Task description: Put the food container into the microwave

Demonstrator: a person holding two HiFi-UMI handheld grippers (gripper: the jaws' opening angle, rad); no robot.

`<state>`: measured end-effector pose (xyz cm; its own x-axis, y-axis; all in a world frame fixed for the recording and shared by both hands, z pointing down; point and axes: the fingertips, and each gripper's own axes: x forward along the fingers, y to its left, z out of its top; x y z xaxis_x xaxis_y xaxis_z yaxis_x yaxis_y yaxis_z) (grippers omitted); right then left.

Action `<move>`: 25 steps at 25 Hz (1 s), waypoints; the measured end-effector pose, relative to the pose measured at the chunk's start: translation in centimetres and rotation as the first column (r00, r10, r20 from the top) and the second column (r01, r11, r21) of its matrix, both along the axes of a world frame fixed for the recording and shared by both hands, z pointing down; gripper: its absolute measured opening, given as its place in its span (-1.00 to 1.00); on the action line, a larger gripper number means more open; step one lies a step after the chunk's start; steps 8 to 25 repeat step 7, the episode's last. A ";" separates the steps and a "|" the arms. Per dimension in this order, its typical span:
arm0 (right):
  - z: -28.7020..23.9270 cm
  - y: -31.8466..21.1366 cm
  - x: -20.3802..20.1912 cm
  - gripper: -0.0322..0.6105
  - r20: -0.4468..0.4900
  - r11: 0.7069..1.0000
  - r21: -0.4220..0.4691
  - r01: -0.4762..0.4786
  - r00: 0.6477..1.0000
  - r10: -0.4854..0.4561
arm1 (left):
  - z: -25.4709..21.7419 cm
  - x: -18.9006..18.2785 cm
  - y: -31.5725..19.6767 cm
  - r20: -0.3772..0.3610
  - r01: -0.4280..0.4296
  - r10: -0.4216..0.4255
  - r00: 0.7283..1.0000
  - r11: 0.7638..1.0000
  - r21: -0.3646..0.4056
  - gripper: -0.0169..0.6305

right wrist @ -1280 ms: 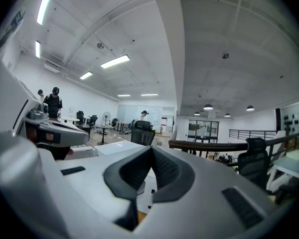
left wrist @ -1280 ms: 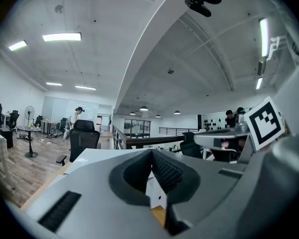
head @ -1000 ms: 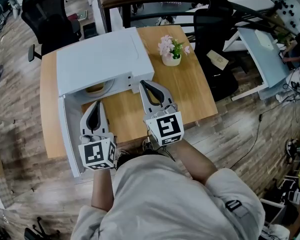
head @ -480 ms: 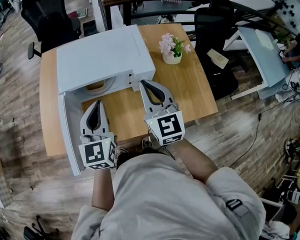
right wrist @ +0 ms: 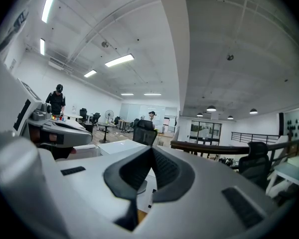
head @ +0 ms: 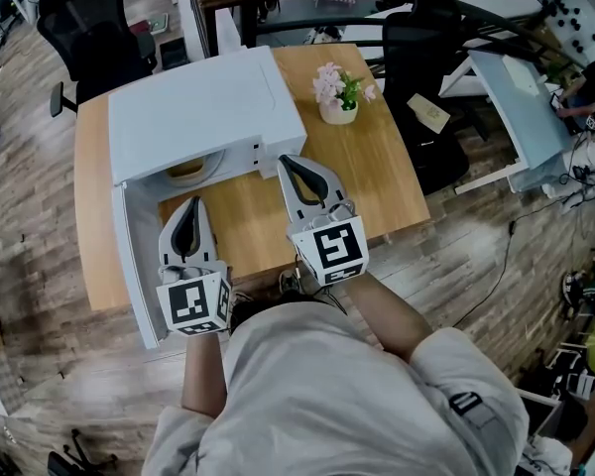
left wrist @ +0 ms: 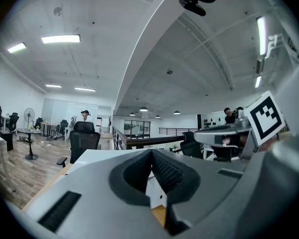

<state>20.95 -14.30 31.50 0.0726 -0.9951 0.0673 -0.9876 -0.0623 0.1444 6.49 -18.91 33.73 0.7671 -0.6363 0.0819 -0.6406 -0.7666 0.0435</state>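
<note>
Before the open microwave (head: 203, 117), you hold the left gripper (head: 187, 209) and right gripper (head: 295, 167) level, jaws together and empty, apparently because the food container (head: 186, 170) already sits inside.

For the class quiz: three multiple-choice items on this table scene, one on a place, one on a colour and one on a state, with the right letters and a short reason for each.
1. Where does the flower pot stand relative to the microwave?
A) on top of it
B) on the table, to its right
C) inside it

2. What colour are the flowers?
A) pink
B) blue
C) orange

3. How is the door of the microwave?
A) shut
B) taken off
C) swung open

Answers:
1 B: the pot sits on bare wood beside the oven.
2 A: the blooms are pale pink.
3 C: the door hangs out at the left, showing the cavity.
</note>
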 end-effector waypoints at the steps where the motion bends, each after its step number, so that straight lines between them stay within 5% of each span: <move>1: -0.1 0.0 -0.1 -0.89 -0.001 1.000 0.001 0.002 1.000 -0.002 | 0.0 0.0 0.0 0.000 -0.001 0.001 1.000 1.000 0.000 -0.91; 25: -0.7 0.3 -1.1 -0.89 0.009 1.000 0.006 0.028 1.000 -0.028 | 0.2 -0.2 0.3 0.017 -0.003 0.003 1.000 1.000 0.005 -0.91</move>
